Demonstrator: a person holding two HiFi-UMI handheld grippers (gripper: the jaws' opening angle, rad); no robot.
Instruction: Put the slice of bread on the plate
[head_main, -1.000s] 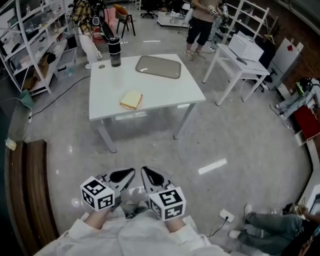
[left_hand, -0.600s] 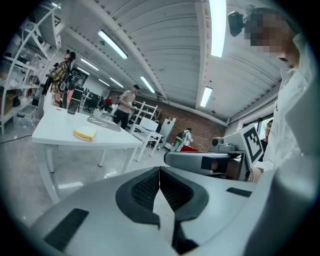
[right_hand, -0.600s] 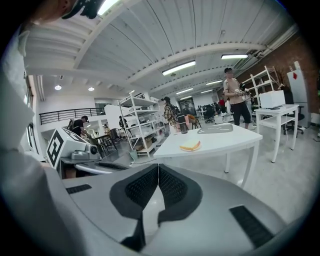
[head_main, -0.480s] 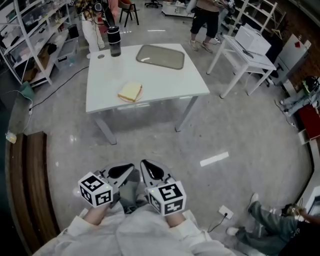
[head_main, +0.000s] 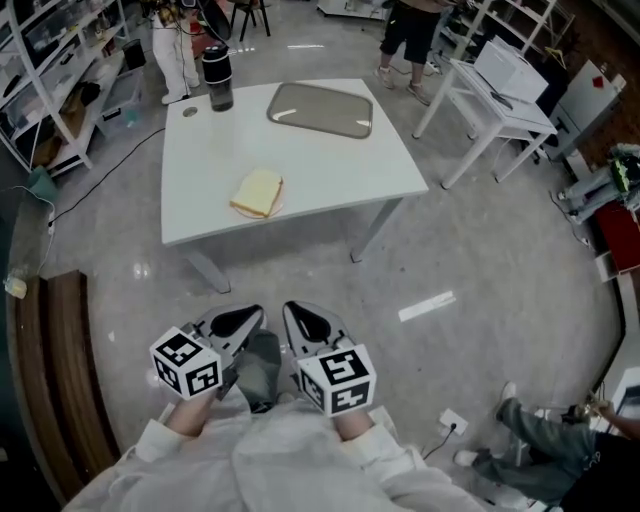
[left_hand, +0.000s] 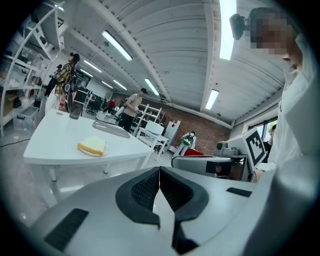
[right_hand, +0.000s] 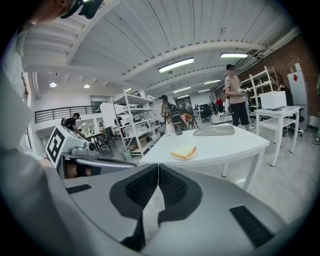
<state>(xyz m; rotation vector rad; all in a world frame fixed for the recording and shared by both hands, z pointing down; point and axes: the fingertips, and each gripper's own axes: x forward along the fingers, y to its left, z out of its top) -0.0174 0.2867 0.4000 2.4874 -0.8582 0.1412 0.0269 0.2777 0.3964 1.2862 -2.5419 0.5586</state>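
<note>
**Head view: standing short of the table, both tongs pressed shut and empty**

Holding the left gripper and the right gripper side by side at 6 o'clock in the head view, close to the body, above the grey floor. Pressing the left gripper's jaws together tip to tip, as read in the left gripper view, and gripping nothing. Doing likewise with the right gripper's jaws in the right gripper view, pads meeting along a thin seam, pinching nothing.

Facing a white table at 12 o'clock, well apart from both grippers. Finding the slice of bread lying flat near the table's near edge, at 11 o'clock of the grippers. Making out beneath it, in the left gripper view, a thin pale disc that may be a small plate, though too small to tell for certain.

Noting a grey tray at 1 o'clock of the bread, apart from it, and a dark tumbler standing upright at 11 o'clock of the bread, by the table's far left corner.

Taking in white shelving at 10 o'clock and a second white table at 2 o'clock.
</note>
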